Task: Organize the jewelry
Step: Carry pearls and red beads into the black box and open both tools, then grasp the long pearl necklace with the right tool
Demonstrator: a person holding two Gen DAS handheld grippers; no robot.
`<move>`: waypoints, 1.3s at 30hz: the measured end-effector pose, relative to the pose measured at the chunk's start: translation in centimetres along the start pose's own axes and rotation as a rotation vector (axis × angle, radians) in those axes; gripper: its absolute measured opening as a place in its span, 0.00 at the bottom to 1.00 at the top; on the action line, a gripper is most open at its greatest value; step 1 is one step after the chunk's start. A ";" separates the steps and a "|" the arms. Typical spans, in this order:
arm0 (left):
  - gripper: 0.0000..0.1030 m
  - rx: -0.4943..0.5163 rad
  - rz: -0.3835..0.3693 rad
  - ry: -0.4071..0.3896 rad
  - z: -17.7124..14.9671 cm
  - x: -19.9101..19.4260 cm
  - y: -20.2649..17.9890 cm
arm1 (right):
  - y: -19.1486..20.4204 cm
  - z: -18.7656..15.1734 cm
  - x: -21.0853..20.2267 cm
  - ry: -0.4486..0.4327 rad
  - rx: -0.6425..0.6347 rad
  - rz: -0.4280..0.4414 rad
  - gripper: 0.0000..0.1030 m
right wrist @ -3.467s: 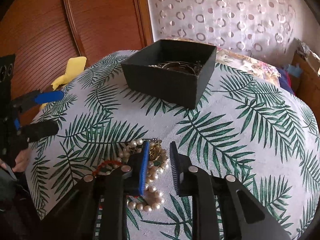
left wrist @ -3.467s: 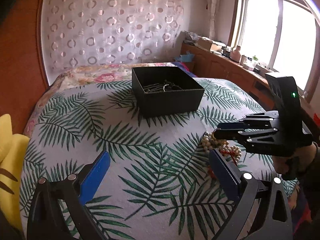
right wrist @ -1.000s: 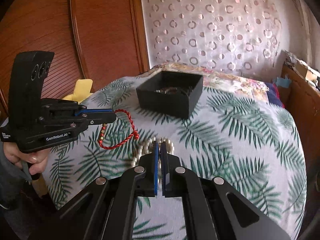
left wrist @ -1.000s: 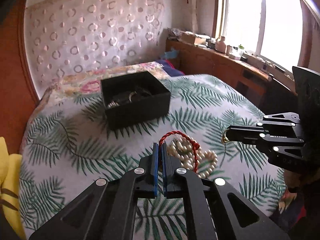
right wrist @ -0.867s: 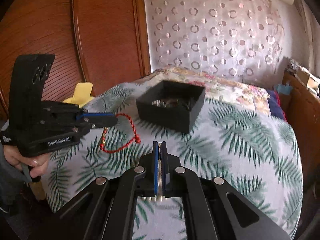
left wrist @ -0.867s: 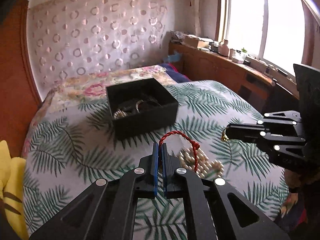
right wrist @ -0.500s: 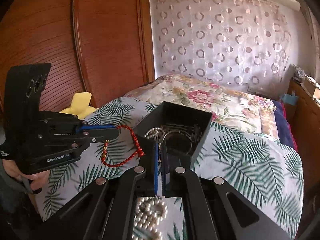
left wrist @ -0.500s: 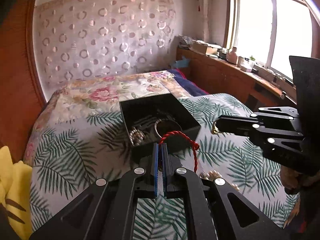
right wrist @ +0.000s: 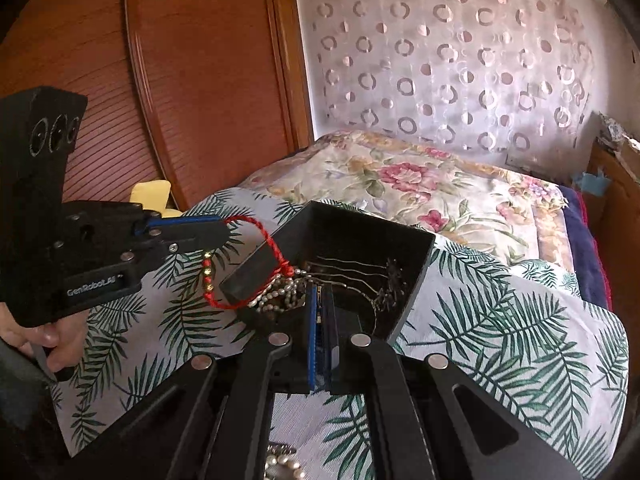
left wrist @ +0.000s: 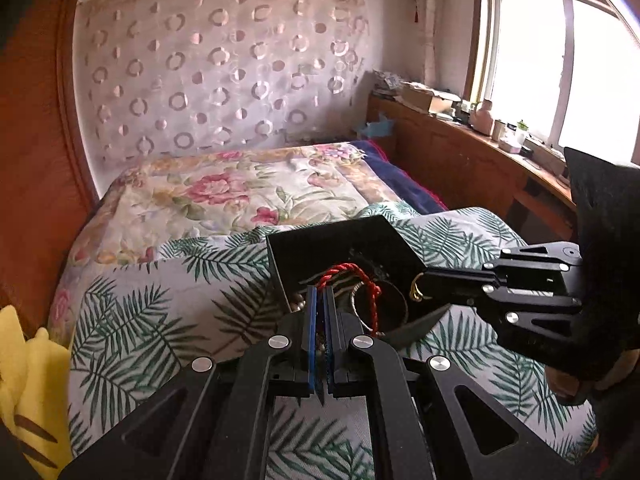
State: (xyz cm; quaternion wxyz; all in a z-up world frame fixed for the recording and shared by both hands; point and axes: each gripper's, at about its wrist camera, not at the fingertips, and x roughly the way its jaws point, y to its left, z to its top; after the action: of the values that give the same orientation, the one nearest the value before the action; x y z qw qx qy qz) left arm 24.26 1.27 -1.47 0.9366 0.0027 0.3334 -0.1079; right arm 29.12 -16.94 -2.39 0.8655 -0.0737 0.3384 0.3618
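Note:
A black open jewelry box point(left wrist: 340, 248) point(right wrist: 400, 248) stands on the palm-print bedspread and holds chains, a bangle and pearls. My left gripper point(left wrist: 319, 294) point(right wrist: 224, 230) is shut on a red cord bracelet point(left wrist: 366, 284) point(right wrist: 272, 250) with gold beads, which hangs over the box's near-left edge. My right gripper point(right wrist: 320, 292) point(left wrist: 420, 286) is shut on a small gold piece point(left wrist: 416, 294), held over the box's right side. A pearl necklace point(right wrist: 282, 462) lies on the bedspread below the right gripper.
A floral quilt point(left wrist: 240, 192) lies behind the box. A yellow soft toy point(left wrist: 24, 368) sits at the left edge by the wooden headboard. A wooden cabinet with clutter point(left wrist: 460, 136) runs under the window on the right.
Both grippers, shut throughout the last second, have moved forward from the pearl pile to the box. The red bracelet and the gold piece now hang over the box.

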 end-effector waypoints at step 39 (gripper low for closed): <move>0.62 -0.004 -0.034 -0.023 -2.0 -0.6 -1.3 | 1.7 -9.5 -6.3 0.061 0.048 -0.044 0.20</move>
State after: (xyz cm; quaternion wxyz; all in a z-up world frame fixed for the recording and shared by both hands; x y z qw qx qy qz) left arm 22.31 0.26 -2.59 0.9384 -0.0061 0.3228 -0.1233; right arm 19.70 -22.88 -5.43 0.8642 -0.0712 0.3714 0.3319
